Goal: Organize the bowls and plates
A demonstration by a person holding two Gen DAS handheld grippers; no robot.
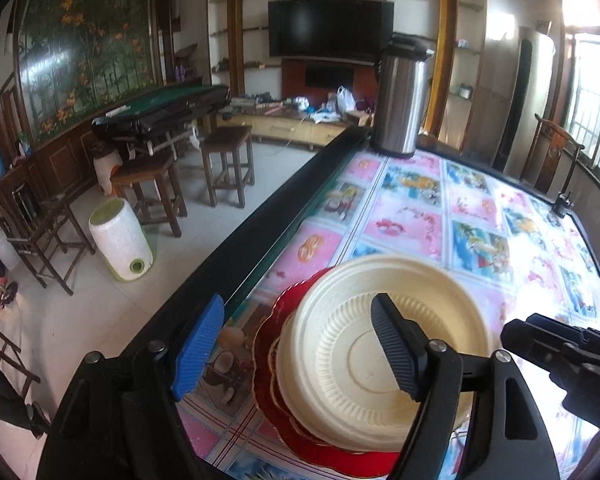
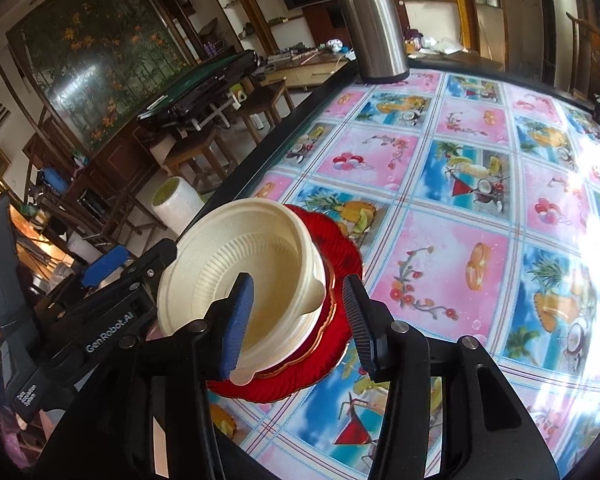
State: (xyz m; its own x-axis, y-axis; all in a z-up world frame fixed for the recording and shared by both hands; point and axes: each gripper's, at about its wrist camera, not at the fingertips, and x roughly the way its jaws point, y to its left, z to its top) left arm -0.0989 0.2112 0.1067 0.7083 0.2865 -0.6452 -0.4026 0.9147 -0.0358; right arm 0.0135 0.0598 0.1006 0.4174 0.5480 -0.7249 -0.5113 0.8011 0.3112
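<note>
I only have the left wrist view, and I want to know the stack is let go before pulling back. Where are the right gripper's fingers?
Observer: The right gripper straddles the wall of the cream bowl, with one finger inside and the other outside. Red shows between the outer finger and the wall, so it is not clamped.
Operator: A bowl? It looks flat from here.
Observer: The right wrist view shows a tall side wall. The bowl sits on a gold-rimmed plate over the red plate.

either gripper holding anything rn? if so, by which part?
Nothing held. Left gripper is open over the cream bowl; right gripper is open astride its rim, pads clear.
</note>
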